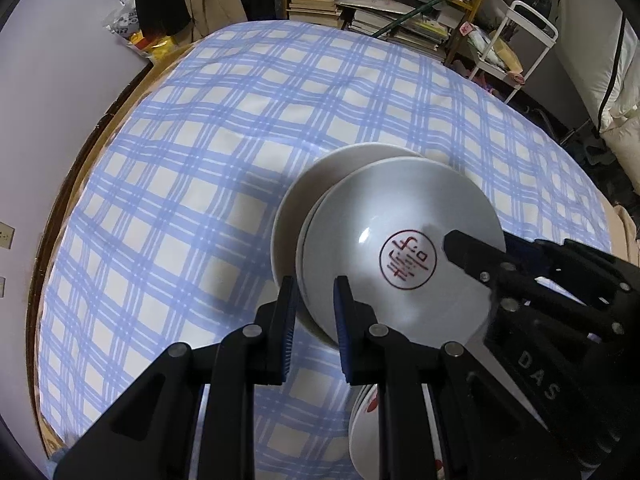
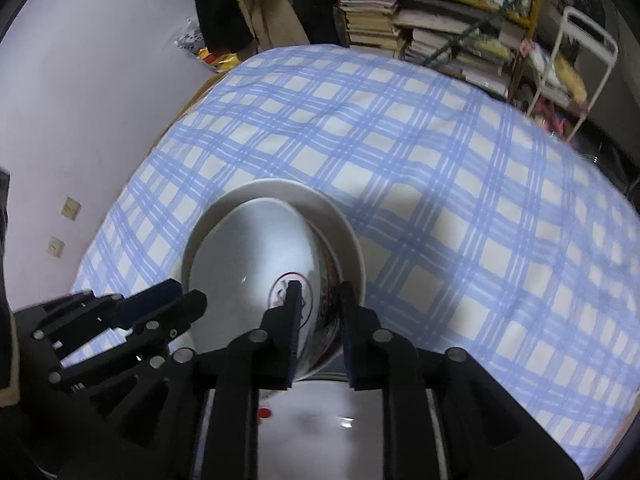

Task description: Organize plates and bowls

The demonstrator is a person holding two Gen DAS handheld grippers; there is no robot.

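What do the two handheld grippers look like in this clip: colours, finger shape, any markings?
Both are matte black plastic linkage frames with round silver pivot pins. The left gripper and right gripper each have two flat fingers faced with dark blue ribbed pads. White letters "DAS" mark the right gripper's body. No cables, hands or sleeves are visible.

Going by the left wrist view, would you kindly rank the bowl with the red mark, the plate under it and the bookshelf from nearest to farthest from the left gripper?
1. The bowl with the red mark: its rim sits between the fingers of the left gripper.
2. The plate: just beyond, under the bowl.
3. The bookshelf: past the table's far edge.
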